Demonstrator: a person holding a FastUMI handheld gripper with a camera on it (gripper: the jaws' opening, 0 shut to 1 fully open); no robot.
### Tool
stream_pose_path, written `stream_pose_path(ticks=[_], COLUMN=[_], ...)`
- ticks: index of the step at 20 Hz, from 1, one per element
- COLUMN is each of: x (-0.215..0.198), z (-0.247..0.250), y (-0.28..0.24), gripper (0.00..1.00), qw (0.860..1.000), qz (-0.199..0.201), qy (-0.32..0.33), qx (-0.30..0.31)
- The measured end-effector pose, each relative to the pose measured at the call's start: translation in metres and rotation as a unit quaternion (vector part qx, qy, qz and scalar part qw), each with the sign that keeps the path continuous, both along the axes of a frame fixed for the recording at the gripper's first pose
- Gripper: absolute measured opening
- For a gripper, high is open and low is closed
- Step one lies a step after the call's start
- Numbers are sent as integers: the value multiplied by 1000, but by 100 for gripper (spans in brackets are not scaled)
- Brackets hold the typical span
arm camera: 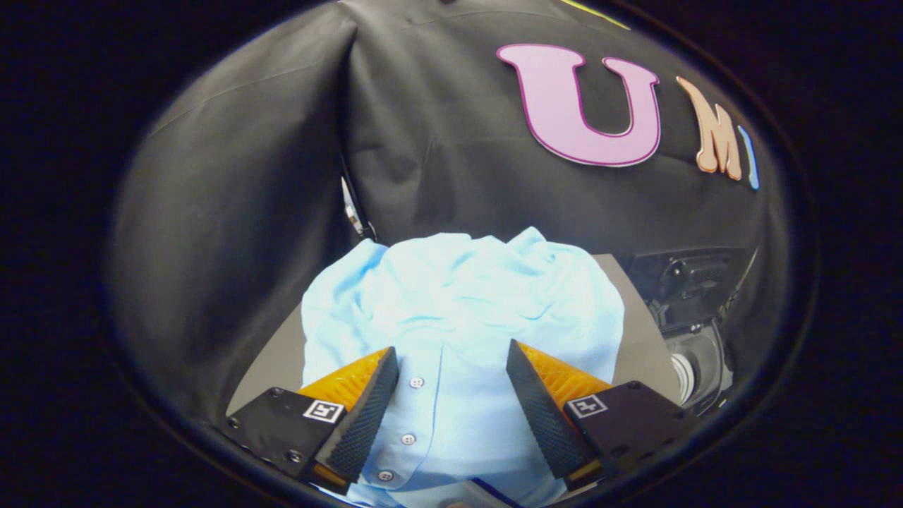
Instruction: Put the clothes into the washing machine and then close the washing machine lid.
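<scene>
claw point(451, 367): wide open, fingers spread well apart, nothing gripped. Tips sit over the shirt, one each side of the button strip. Whether the tips touch the cloth: cannot tell.
left finger point(356, 423): textured pad faces inward, tip just beside the upper button.
right finger point(540, 416): same pose mirrored, tip over the shirt's right half, apart from the button strip.
shirt point(458, 303): light blue, button-front, crumpled in a heap on the table. Lies between the fingers and runs on beyond them; the far edge is bunched up in folds. Button strip runs straight down the gap between the fingers.
buttons point(416, 382): three small white ones visible in a line, all nearer the left finger.
table point(638, 339): grey flat top, bare strips show left and right of the shirt.
washing machine point(695, 317): small, to the right of the table and beyond the right finger. Dark part on top, light rounded body below. Opening partly cut off, so whether the lid is up or down: cannot tell.
shirt vs washing machine: apart, shirt fully on the table, none of it in the machine.
wall point(233, 212): black cloth behind the table, creased at the corner.
thin cable or strap point(356, 212): hangs at the wall corner just past the shirt's far left edge, detail too small to tell.
</scene>
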State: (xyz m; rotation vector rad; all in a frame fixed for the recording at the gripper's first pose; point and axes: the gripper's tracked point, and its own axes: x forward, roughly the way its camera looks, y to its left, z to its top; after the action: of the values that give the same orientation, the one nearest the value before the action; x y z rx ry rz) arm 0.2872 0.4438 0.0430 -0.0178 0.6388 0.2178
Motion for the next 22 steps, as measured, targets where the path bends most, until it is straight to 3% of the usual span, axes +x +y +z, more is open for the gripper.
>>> stream_pose_path(ticks=[1,2,7,8,9,10,22], x=[-3,-1,-11,-10,-22,-15,-11], z=[-2,-2,-1,1,7,6,60], y=[2,5,28,20,5,2,-136], gripper=[97,86,28,16,16,1,0], qw=[999,998,996,994,995,996,987], qz=[23,34,82,89,77,69,9], qy=[-1,-5,-39,-51,-59,-58,-159], qx=[-34,-49,-12,-24,-24,-22,9])
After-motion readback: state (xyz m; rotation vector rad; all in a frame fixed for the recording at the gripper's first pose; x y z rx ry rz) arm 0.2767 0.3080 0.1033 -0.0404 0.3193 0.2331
